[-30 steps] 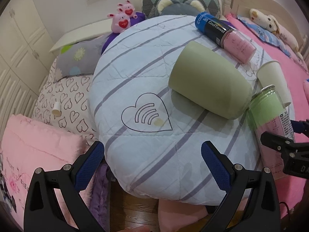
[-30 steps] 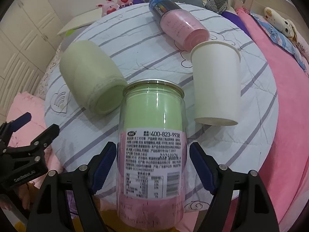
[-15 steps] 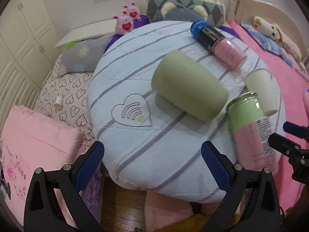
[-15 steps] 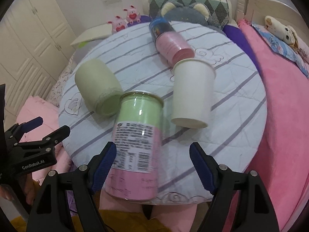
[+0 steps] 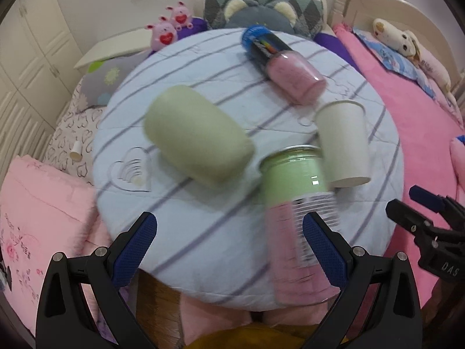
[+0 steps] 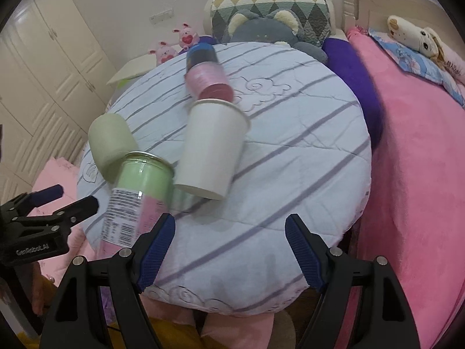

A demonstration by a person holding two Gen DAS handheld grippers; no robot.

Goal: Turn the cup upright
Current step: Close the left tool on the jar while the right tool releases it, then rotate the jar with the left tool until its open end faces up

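A white paper cup (image 5: 343,142) (image 6: 210,151) lies on its side on the round striped cushion table (image 5: 203,232) (image 6: 290,151), its rim toward the far side. My left gripper (image 5: 229,241) is open and empty, near the table's front edge. My right gripper (image 6: 229,247) is open and empty, short of the cup. The right gripper also shows in the left wrist view (image 5: 418,215), and the left gripper in the right wrist view (image 6: 61,200).
A green-and-pink jar (image 5: 299,218) (image 6: 136,200) lies beside the cup. A pale green cylinder (image 5: 197,142) (image 6: 112,142) and a blue-and-pink jar (image 5: 284,69) (image 6: 207,72) also lie on the table. Pink bedding (image 6: 421,189) and plush toys surround it.
Both grippers have drawn back from the table and shifted right. The green-and-pink jar, between my right fingers a second ago, now lies outside them to the left.
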